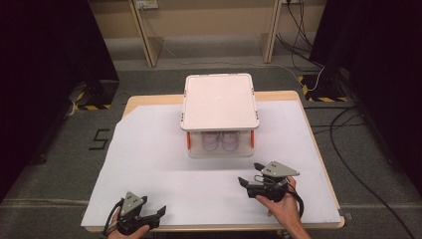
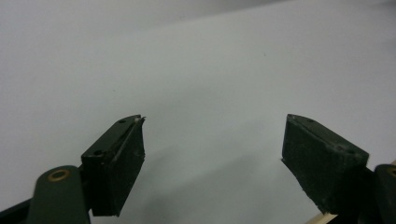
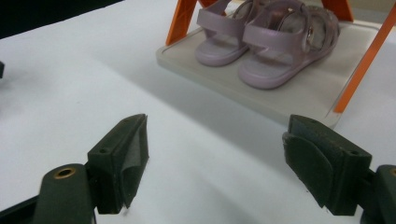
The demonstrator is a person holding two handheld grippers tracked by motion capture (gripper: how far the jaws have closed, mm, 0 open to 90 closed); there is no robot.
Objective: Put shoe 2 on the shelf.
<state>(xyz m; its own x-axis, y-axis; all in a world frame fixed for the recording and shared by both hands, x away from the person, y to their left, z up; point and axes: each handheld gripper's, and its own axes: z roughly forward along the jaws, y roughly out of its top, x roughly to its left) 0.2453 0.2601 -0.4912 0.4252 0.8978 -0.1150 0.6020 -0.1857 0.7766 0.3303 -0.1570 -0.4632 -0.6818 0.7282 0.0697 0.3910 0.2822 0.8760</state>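
Observation:
A white shelf box point(image 1: 219, 102) with a flat lid and orange corner posts stands at the back middle of the table. On its lower tray point(image 3: 299, 100) sits a pair of lilac sandals point(image 1: 220, 141), close ahead in the right gripper view point(image 3: 266, 42). My right gripper point(image 1: 250, 174) is just in front of the box, right of its middle, and points toward it. Its jaws are open and empty point(image 3: 217, 123). Held at the near left edge, my left gripper point(image 1: 155, 208) is open too, with only the white sheet between its jaws point(image 2: 215, 123).
A white sheet point(image 1: 164, 164) covers most of the wooden table point(image 1: 318, 149). Black cables point(image 1: 348, 149) run over the floor on the right. A taped "5" point(image 1: 99, 138) marks the floor on the left. Dark panels stand on both sides.

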